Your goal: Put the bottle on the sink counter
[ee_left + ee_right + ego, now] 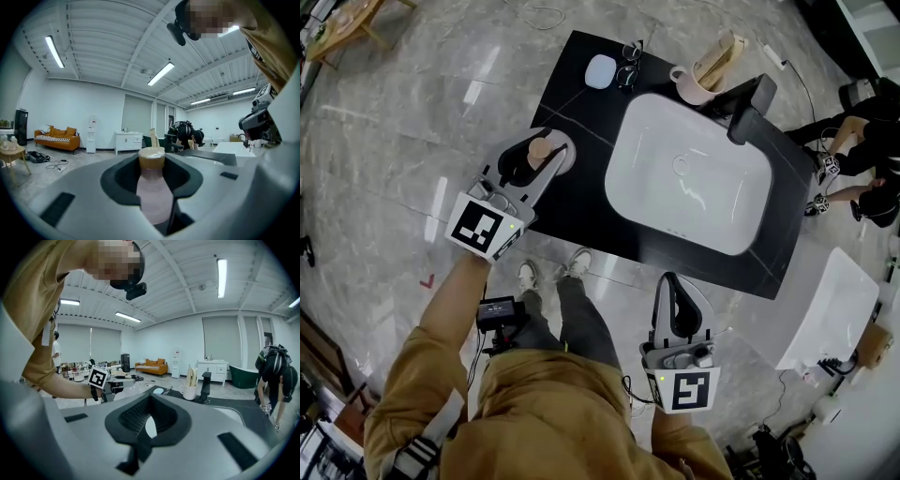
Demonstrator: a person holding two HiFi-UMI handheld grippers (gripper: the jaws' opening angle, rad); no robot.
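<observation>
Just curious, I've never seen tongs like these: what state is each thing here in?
bottle: capped, upright.
left tongs: shut on the bottle.
right tongs: shut, empty.
basin: empty.
faucet: not running.
cup: upright, items standing in it.

Looks bright all over from long ceiling lights, glares white on the shiny floor, bends and darkens at gripper-view edges.

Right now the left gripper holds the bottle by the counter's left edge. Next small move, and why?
Probably ease the left gripper down and slightly toward the basin. Its jaws are closed on the upright bottle, which hangs at the left edge of the counter, bare there; the right gripper is empty.
</observation>
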